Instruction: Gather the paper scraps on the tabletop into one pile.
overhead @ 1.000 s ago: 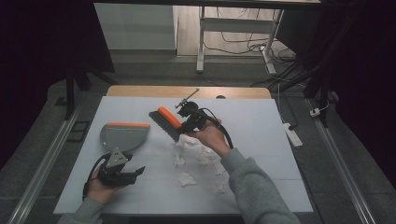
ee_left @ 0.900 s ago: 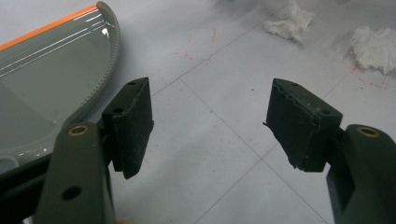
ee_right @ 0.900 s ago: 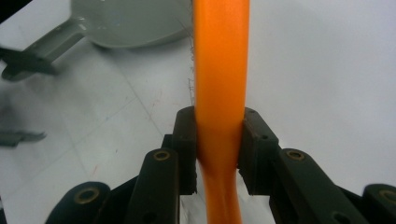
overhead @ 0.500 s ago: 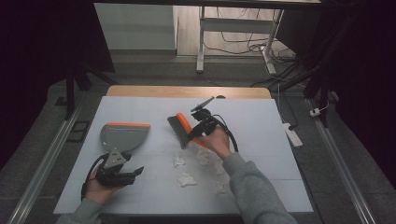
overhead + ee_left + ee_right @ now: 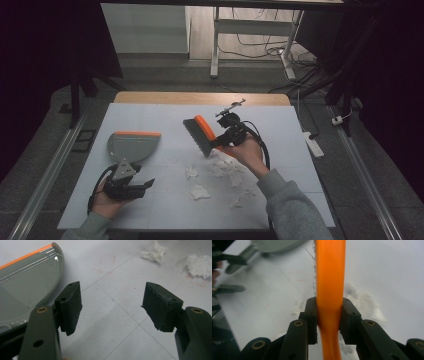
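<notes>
A: Since a second ago the brush (image 5: pixel 202 135) has swung to the right and a little nearer, following the right claw (image 5: pixel 226 140); its bristles now hang just above the far edge of the scattered paper scraps (image 5: pixel 224 167).

B: And the grip on it?

A: The right claw's jaws are pressed tight on the orange handle (image 5: pixel 330 287), one on each side, so the brush looks secure.

B: What about the other hand?

A: The left claw (image 5: pixel 112 307) has barely shifted. It rests at the near left of the desk (image 5: pixel 150 112), jaws spread wide with nothing between them, just near of the grey dustpan (image 5: pixel 131 145).

B: So the sweep hasn't begun?

A: I'd judge not. The scraps lie loose in the middle, well apart from the dustpan, which nobody holds yet.
</notes>
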Motion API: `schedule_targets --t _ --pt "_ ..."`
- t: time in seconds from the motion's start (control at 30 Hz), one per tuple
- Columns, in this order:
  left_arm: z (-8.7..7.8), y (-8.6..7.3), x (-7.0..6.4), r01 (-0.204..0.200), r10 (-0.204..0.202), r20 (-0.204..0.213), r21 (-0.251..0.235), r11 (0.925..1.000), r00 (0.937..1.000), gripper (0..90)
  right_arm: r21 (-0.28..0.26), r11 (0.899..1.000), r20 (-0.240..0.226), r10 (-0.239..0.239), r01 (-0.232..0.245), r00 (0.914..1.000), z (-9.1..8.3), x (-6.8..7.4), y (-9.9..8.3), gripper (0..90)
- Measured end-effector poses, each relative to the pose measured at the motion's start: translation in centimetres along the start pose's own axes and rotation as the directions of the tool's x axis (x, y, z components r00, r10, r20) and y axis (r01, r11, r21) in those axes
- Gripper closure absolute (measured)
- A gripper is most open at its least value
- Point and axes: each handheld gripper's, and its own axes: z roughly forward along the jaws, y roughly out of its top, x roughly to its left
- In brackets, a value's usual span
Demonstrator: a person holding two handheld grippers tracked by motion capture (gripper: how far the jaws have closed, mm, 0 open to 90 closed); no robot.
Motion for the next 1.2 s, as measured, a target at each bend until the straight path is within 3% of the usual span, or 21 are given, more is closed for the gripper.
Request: schedule_targets --t 0.17,0.37,0.43,0.5,0.6,0.7,0.8,0.93,1.07,1.2 --pt "-0.1 0.0 0.0 0.002 -0.002 -0.003 -0.004 1.0000 1.0000 32.3 0.044 0.996 -0.033 -0.080 0.082 0.9962 0.7 3.2 0.0 70.5" --pt "-0.2 -0.1 0.1 0.008 -0.008 -0.006 -0.005 1.0000 1.0000 32.3 0.133 0.982 -0.108 -0.119 0.133 0.9870 4.2 5.7 -0.8 70.4" --pt "-0.2 -0.2 0.1 0.008 -0.008 -0.004 -0.005 1.0000 1.0000 32.3 0.163 0.975 -0.124 -0.133 0.152 0.9834 5.4 6.0 -1.0 70.4" --pt "-0.2 -0.2 0.2 0.009 -0.009 -0.005 -0.003 1.0000 0.9999 32.3 0.193 0.965 -0.110 -0.160 0.179 0.9810 6.4 6.1 -1.1 70.4" --pt "-0.2 -0.2 0.1 0.008 -0.008 -0.004 -0.003 1.0000 1.0000 32.3 0.218 0.963 -0.068 -0.148 0.159 0.9867 7.1 5.0 -1.0 70.4" --pt "-0.2 -0.3 0.2 0.006 -0.006 -0.002 -0.001 1.0000 1.0000 32.3 0.213 0.973 -0.025 -0.088 0.092 0.9958 6.4 3.1 -1.0 70.4" --pt "-0.1 -0.3 0.3 0.010 -0.010 -0.001 0.001 1.0000 1.0000 32.3 0.202 0.978 0.043 -0.053 0.043 0.9977 4.9 1.3 -1.4 70.5" --pt "0.0 -0.2 0.2 0.006 -0.006 0.000 0.002 1.0000 1.0000 32.4 0.136 0.991 0.028 0.007 -0.011 0.9996 2.4 -0.4 -2.0 70.4" --pt "0.0 -0.2 0.1 0.002 -0.002 -0.004 0.004 1.0000 1.0000 32.2 0.045 0.999 0.021 -0.028 0.027 0.9994 -0.5 0.4 -2.2 70.4" --pt "0.0 -0.2 0.2 0.008 -0.008 -0.006 0.004 1.0000 0.9999 32.2 0.016 0.996 -0.003 -0.083 0.083 0.9966 -2.1 1.6 -2.7 70.5"
